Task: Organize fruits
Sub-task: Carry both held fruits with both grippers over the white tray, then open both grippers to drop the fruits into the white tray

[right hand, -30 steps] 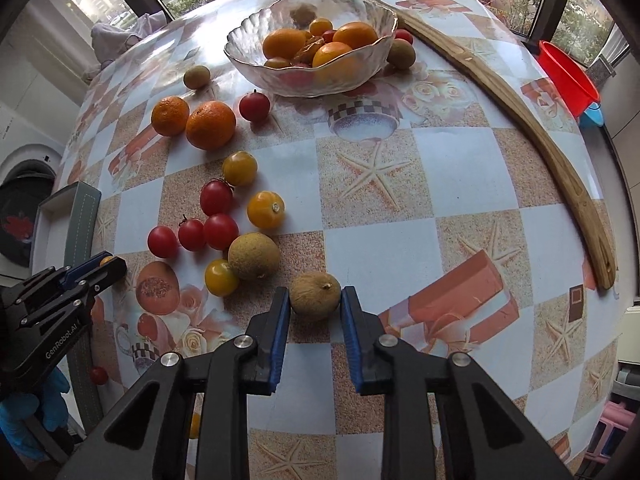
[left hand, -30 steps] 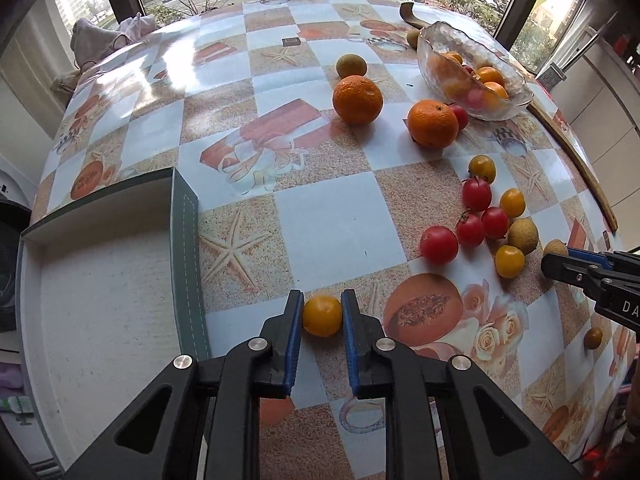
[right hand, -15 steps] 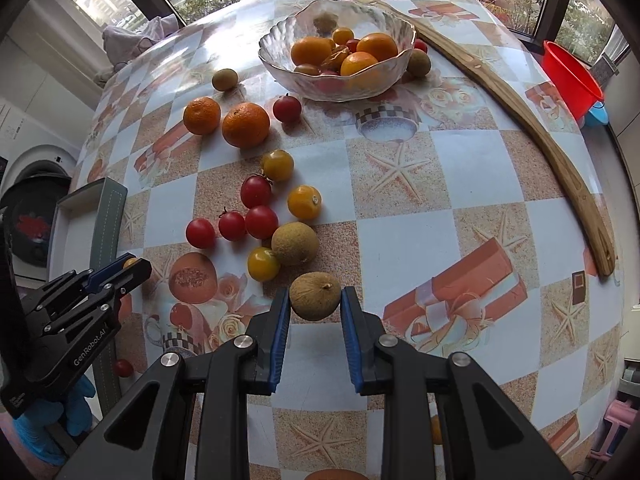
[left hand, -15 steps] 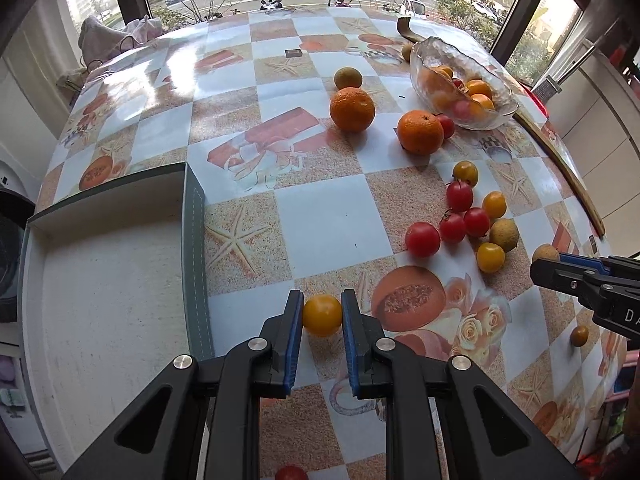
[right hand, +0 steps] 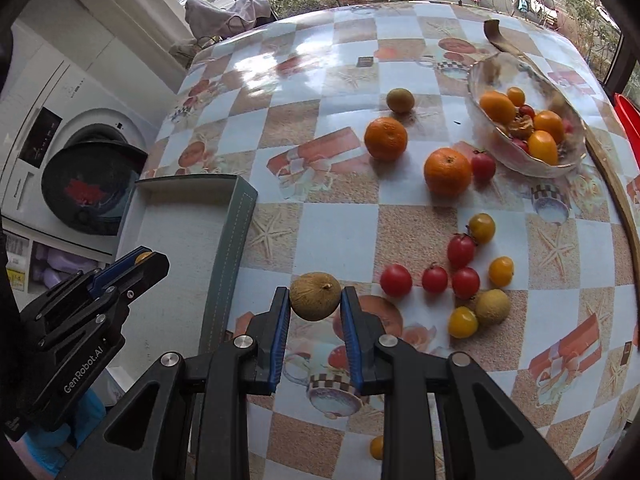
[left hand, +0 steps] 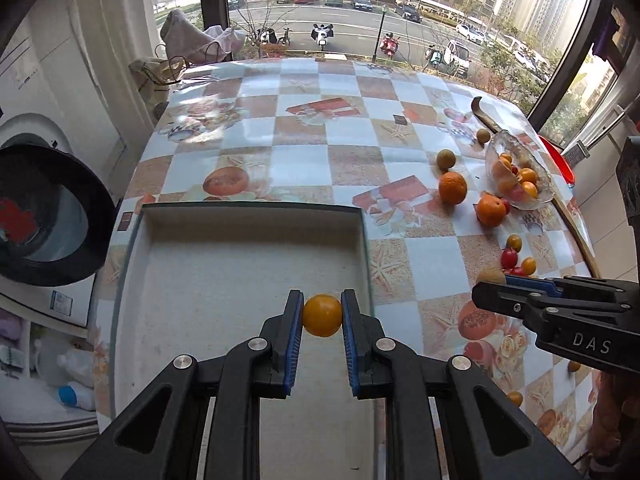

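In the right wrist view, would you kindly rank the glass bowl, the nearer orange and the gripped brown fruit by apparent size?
1. Glass bowl, clearly largest.
2 and 3. Nearer orange and brown fruit look about equal; the fruit sits close to the camera in the right gripper, so no ranking.

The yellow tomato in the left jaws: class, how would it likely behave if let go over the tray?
The yellow tomato looks round and smooth, so it would probably roll on the tray. The tray's raised rim should likely stop it. Its skin looks thin, so hard squeezing by the left gripper might bruise it.
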`<state>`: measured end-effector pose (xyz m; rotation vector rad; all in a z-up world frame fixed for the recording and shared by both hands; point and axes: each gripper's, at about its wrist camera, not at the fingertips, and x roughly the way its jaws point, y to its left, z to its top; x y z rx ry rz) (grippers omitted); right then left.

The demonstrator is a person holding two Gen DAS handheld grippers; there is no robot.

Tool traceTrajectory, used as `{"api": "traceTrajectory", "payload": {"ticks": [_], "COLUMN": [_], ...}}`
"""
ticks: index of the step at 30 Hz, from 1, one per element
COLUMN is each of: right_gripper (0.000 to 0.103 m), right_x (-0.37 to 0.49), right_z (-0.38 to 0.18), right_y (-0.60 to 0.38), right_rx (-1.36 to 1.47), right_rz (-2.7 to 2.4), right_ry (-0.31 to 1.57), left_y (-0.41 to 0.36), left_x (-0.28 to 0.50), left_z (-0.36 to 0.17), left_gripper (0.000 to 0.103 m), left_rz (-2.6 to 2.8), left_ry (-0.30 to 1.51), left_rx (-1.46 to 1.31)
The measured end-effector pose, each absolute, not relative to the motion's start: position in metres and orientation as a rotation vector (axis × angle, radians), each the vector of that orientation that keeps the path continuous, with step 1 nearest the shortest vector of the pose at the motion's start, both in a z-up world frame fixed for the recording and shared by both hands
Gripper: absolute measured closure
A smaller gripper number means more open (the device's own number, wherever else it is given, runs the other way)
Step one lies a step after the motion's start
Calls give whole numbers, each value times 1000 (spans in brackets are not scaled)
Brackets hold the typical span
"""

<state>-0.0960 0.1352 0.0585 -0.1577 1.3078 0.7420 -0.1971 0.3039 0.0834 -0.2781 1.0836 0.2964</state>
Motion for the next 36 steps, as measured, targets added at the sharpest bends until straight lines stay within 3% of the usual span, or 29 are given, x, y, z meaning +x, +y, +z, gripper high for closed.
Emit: {"api": "traceTrajectory", "payload": {"ticks": [10,20,21,24,25,29,33,36], "right_gripper": [75,75,74,57,49,43,21,19], "right_x": [-114,-121,-123,-129,-129,-130,-127,-123], "right_z": [36,-2,-3,-4,-3,3,21,38], "right_y": [254,304,307,314,315,313,302,288], "right_rx": [-271,-470,-494,-535,-535,-511,-442,-367], "right_rz": [865,832,833,853,860,860,858,855], "right_ry": [1318,1319,1305,1296,1296,1276,1253,1231], "left_y": [378,382,382,383,382,381,379,371], "left_x": [-224,-226,-226,-228,-230,-229,-232,-232], "left_z": [34,19,18,23,27,26,29,33], "left_gripper": [82,82,80,21,20,20,20,20], "left_rz": [441,449,448,474,471,464,461,450], "left_ry": [1166,1198,1201,1177,1149,1168,1173,1180], "left_rx": [-269,-230,-225,-207,-205,-178,-188,-171]}}
